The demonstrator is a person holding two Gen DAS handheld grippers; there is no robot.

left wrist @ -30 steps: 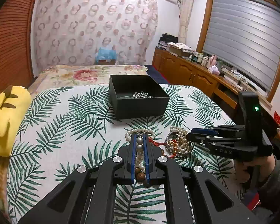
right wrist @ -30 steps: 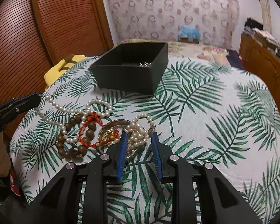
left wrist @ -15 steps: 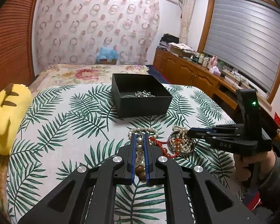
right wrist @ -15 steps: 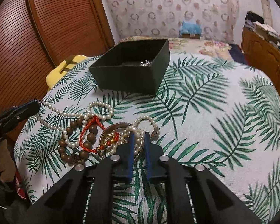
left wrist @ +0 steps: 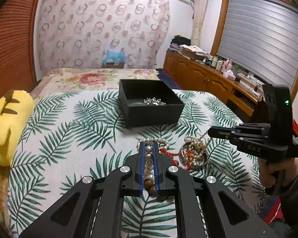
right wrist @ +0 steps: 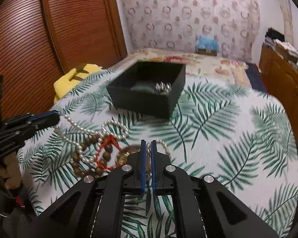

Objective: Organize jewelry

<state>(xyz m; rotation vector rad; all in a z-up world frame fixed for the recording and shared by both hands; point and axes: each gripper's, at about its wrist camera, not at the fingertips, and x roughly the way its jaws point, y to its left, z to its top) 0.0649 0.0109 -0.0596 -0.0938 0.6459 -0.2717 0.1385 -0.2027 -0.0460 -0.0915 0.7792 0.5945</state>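
Low in the left view, the left tool (left wrist: 149, 170) is clamped on a pearl strand (left wrist: 149, 164). At right, the right tool (left wrist: 210, 133) pinches a pearl bracelet (left wrist: 196, 143) over the tangled pile (right wrist: 101, 148) on the bed (left wrist: 69, 130). The black box (left wrist: 151, 107) sits at centre, holding a silver piece (left wrist: 154, 101).

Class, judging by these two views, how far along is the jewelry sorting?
Done: one silver piece lies in the black square box. In hand: the left gripper clamps pearl and brown wooden beads; the right gripper pinches a white pearl strand. Left: the tangled pile with the red cord on the leaf-print cover.
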